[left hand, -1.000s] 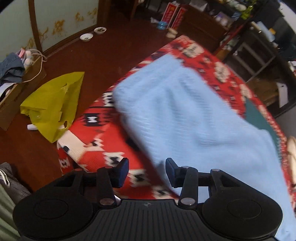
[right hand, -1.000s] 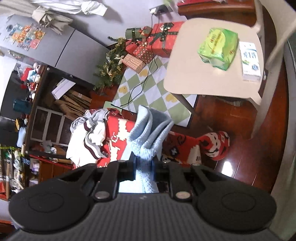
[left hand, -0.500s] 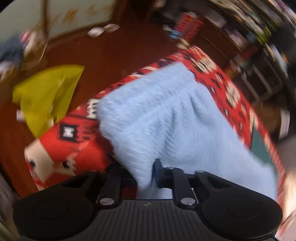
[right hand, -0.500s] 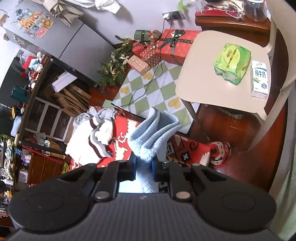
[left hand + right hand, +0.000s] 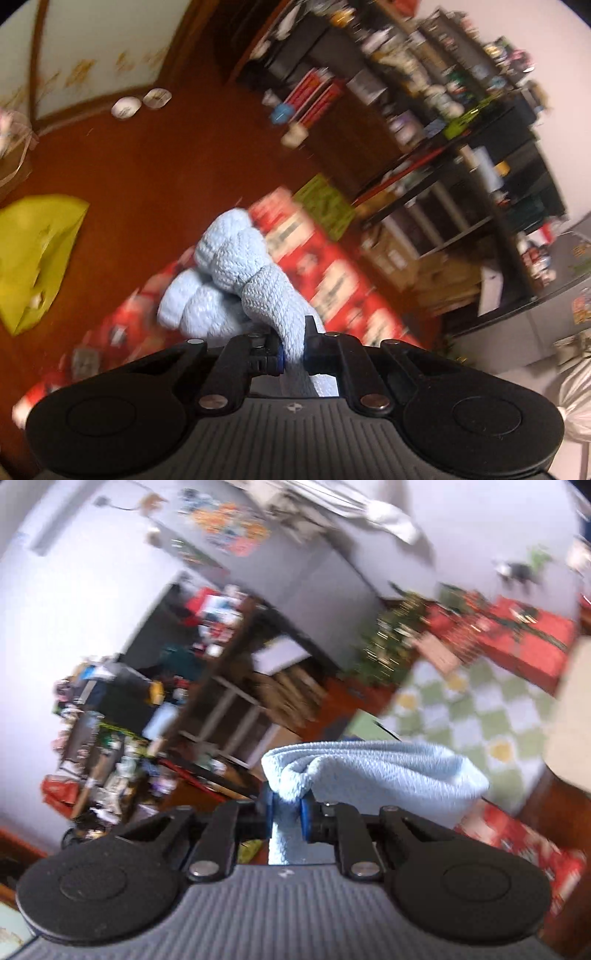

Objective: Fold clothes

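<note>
- Left wrist view: a pale blue knitted garment (image 5: 236, 284) is seen clamped in the left gripper (image 5: 293, 349), bunched into thick rolls. Its bulk is carried up and leftward from the jaws, above the red patterned cloth (image 5: 332, 269). A yellow bag (image 5: 35, 254) is seen far left on the floor; dark shelves (image 5: 461, 147) are blurred beyond.
- Right wrist view: the same garment (image 5: 380, 775) is pinched by the right gripper (image 5: 286, 818), a folded band being stretched rightward. A checked rug (image 5: 476, 709) and a red gift box (image 5: 524, 646) are seen behind.

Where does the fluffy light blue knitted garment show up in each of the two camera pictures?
Left wrist view: light blue knitted garment bunched at lower centre, pinched by the left gripper.
Right wrist view: garment draped at lower centre, pinched by the right gripper.
Shared landmark: red patterned cloth beneath.
</note>
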Motion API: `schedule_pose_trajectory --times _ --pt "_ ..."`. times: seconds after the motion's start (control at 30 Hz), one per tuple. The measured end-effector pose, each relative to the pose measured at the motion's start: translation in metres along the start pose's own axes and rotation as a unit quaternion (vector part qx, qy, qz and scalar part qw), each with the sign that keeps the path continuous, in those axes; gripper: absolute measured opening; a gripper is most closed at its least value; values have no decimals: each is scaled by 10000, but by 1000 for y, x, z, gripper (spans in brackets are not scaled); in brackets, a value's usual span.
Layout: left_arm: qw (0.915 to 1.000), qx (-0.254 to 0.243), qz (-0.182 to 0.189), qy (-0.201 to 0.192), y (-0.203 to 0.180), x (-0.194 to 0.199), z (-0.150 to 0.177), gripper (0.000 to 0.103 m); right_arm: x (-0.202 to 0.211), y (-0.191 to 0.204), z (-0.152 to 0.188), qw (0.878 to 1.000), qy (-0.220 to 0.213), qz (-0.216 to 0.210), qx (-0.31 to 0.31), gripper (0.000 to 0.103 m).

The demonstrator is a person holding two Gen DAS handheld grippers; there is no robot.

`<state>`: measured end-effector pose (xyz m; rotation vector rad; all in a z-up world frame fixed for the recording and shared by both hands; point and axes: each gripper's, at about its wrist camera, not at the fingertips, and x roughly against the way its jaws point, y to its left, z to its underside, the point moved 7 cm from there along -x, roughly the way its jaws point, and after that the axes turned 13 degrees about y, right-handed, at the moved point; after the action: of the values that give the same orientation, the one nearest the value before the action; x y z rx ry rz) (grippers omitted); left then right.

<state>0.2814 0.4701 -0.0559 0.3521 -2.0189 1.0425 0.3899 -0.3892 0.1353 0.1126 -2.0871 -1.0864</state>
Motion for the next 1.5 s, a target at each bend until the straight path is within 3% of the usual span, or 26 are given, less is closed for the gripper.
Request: schedule_pose_trajectory --times 0.13,0.2,0.37,0.47,0.57,0.67,0.93,1.0,1.13,1.3,1.4,1.5 --pt "9983 -219 52 -537 -18 43 -36 9 16 58 -26 9983 -175 -438 336 15" --pt "9978 -138 32 -655 -8 58 -41 9 30 57 -22 9975 -215 -527 420 15" --pt "9982 -189 -565 -40 56 10 8 9 24 -55 17 9990 -67 -88 -444 15" --pt "9947 -232 -938 361 95 -22 39 10 -9 -156 55 9953 32 548 -797 15" --pt "9881 -274 -1308 761 134 -53 70 13 -44 -271 111 9782 433 1506 -1365 16" --pt "9802 -350 -1624 1072 163 -73 95 29 -41 -294 131 9739 440 1738 -1395 24" --pt "9699 -1084 -1875 1113 123 -34 101 28 -29 -346 174 9628 458 2269 -1395 33" --pt "9673 -1385 -1747 1207 98 -35 114 28 -20 -342 165 9648 462 2257 -1268 33" --pt "9596 -1992 -1264 1536 35 -50 159 28 -11 -325 158 9745 488 1505 -1594 36" --pt "9385 -2665 -334 2170 -59 -86 242 28 -31 -321 178 9620 922 684 -2479 38" --pt "9209 -2843 271 2652 -110 -112 296 28 -49 -319 191 9552 1032 413 -2742 38" --pt "9117 -2470 809 3182 -143 -137 342 28 -64 -321 205 9485 1073 253 -2970 37"
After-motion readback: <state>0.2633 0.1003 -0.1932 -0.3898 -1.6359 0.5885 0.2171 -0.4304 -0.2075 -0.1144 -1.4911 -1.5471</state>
